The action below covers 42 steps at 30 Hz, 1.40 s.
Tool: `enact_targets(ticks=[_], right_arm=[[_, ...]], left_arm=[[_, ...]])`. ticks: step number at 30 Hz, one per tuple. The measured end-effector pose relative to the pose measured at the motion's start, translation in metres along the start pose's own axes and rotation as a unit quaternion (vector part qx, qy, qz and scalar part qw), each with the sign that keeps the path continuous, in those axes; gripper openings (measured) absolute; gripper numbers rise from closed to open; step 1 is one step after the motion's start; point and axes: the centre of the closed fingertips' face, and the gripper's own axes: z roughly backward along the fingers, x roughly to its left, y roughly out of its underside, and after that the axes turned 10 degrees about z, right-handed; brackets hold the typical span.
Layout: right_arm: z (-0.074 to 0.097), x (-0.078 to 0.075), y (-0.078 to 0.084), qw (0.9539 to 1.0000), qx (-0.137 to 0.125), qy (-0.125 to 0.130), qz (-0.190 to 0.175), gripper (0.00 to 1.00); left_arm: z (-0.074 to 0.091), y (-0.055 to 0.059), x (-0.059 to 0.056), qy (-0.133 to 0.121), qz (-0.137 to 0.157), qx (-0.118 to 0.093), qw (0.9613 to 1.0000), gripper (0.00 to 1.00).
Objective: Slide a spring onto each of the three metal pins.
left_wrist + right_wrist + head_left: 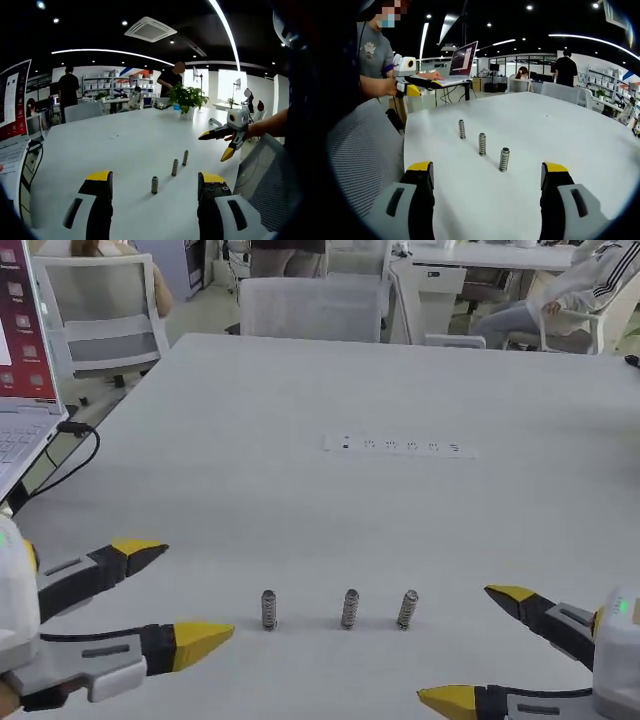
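Head view first: where are the springs?
- Three springs stand upright in a row at the lower middle of the frame, each apart from the next, on the white table.
- And the tools?
- The left gripper is at the lower left and the right gripper at the lower right. Both have their jaws wide and hold nothing, clear of the row.
- Farther out?
- A power strip lies mid-frame, and a laptop is at the upper left.
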Motion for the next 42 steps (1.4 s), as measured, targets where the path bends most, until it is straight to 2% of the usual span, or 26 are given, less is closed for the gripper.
enact_targets(ticks=[6, 9, 12, 15, 16, 17, 18, 19, 21, 22, 23, 24, 25, 26, 27, 28, 29, 30, 31, 32, 34, 36, 37, 38, 40, 42], right_arm=[[-0.001, 0.0, -0.003, 1.0, -0.003, -0.002, -0.001, 0.89], [-0.001, -0.001, -0.004, 1.0, -0.002, -0.003, 0.002, 0.89], [0.001, 0.0, -0.004, 1.0, -0.003, -0.001, 0.0, 0.89], [0.002, 0.0, 0.001, 1.0, 0.002, -0.001, -0.003, 0.89], [0.002, 0.001, 0.002, 1.0, 0.003, -0.002, -0.003, 0.89], [0.002, 0.001, 0.002, 1.0, 0.004, -0.003, -0.004, 0.89], [0.002, 0.001, 0.002, 1.0, 0.003, -0.003, -0.004, 0.89], [0.001, 0.002, 0.002, 1.0, 0.002, -0.004, -0.005, 0.89], [0.0, 0.003, 0.001, 1.0, 0.004, -0.007, -0.004, 0.88], [-0.001, 0.003, 0.001, 1.0, 0.004, -0.008, -0.004, 0.88], [-0.001, 0.003, 0.0, 1.0, 0.004, -0.008, -0.004, 0.88], [-0.001, 0.002, -0.001, 1.0, 0.001, -0.007, -0.003, 0.88], [-0.001, 0.001, -0.002, 1.0, -0.002, -0.006, -0.005, 0.88], [0.0, 0.001, -0.003, 1.0, -0.002, -0.006, -0.005, 0.88], [0.0, 0.002, -0.003, 1.0, -0.003, -0.005, -0.004, 0.88], [0.001, 0.002, -0.003, 1.0, -0.002, -0.004, -0.003, 0.88], [0.001, 0.002, -0.003, 1.0, -0.002, -0.005, -0.003, 0.88], [0.002, 0.001, -0.003, 1.0, -0.002, -0.004, -0.002, 0.88], [0.002, 0.0, -0.002, 1.0, -0.002, -0.001, -0.002, 0.88], [0.003, -0.001, -0.003, 1.0, -0.004, 0.001, -0.004, 0.88], [0.003, -0.001, -0.002, 1.0, -0.005, 0.002, -0.008, 0.88], [0.002, -0.001, -0.001, 1.0, -0.003, 0.001, -0.007, 0.88], [0.002, -0.001, 0.0, 1.0, -0.002, 0.0, -0.007, 0.88], [0.002, 0.0, -0.001, 1.0, -0.003, -0.003, -0.007, 0.88], [0.001, 0.002, -0.002, 1.0, -0.005, -0.006, -0.007, 0.89], [0.0, 0.004, -0.003, 0.9999, -0.004, -0.009, -0.005, 0.89]], left_arm=[[0.001, 0.001, 0.007, -0.014, 0.0, 0.0, 0.9999, 0.66], [0.002, 0.009, 0.012, -0.03, -0.016, 0.015, 0.9993, 0.66], [0.019, -0.006, 0.026, -0.048, 0.019, -0.022, 0.9984, 0.66], [0.044, -0.02, 0.051, -0.099, -0.002, -0.023, 0.9948, 0.66], [0.055, -0.032, 0.064, -0.124, -0.001, -0.034, 0.9917, 0.66], [0.064, -0.039, 0.08, -0.164, 0.005, -0.039, 0.9856, 0.67], [0.07, -0.046, 0.088, -0.178, -0.001, -0.038, 0.9834, 0.7], [0.078, -0.062, 0.099, -0.199, -0.005, -0.061, 0.9781, 0.7], [0.084, -0.073, 0.116, -0.22, -0.005, -0.066, 0.9732, 0.7], [0.091, -0.072, 0.141, -0.268, -0.002, -0.046, 0.9623, 0.7], [0.09, -0.071, 0.147, -0.265, 0.007, -0.036, 0.9634, 0.7], [0.087, -0.078, 0.15, -0.255, 0.013, -0.054, 0.9654, 0.71], [0.088, -0.074, 0.167, -0.283, 0.043, -0.048, 0.957, 0.72], [0.087, -0.065, 0.175, -0.287, 0.053, -0.021, 0.9561, 0.72], [0.082, -0.064, 0.184, -0.282, 0.042, -0.023, 0.9583, 0.72], [0.083, -0.054, 0.191, -0.297, 0.069, -0.005, 0.9525, 0.72], [0.079, -0.046, 0.19, -0.29, 0.084, 0.011, 0.9532, 0.7], [0.072, -0.051, 0.181, -0.277, 0.066, -0.001, 0.9586, 0.69], [0.058, -0.052, 0.16, -0.249, 0.042, -0.004, 0.9676, 0.68], [0.048, -0.048, 0.145, -0.228, 0.027, 0.003, 0.9734, 0.68], [0.021, -0.031, 0.104, -0.189, 0.015, 0.019, 0.9818, 0.68], [-0.004, -0.021, 0.063, -0.132, 0.004, 0.01, 0.9912, 0.69], [-0.012, -0.014, 0.05, -0.118, 0.012, 0.013, 0.9929, 0.7], [-0.025, -0.004, 0.03, -0.082, 0.01, 0.016, 0.9965, 0.71], [-0.038, 0.017, 0.012, -0.057, 0.021, 0.03, 0.9977, 0.72], [-0.046, 0.03, -0.001, -0.035, 0.003, 0.039, 0.9986, 0.73]])
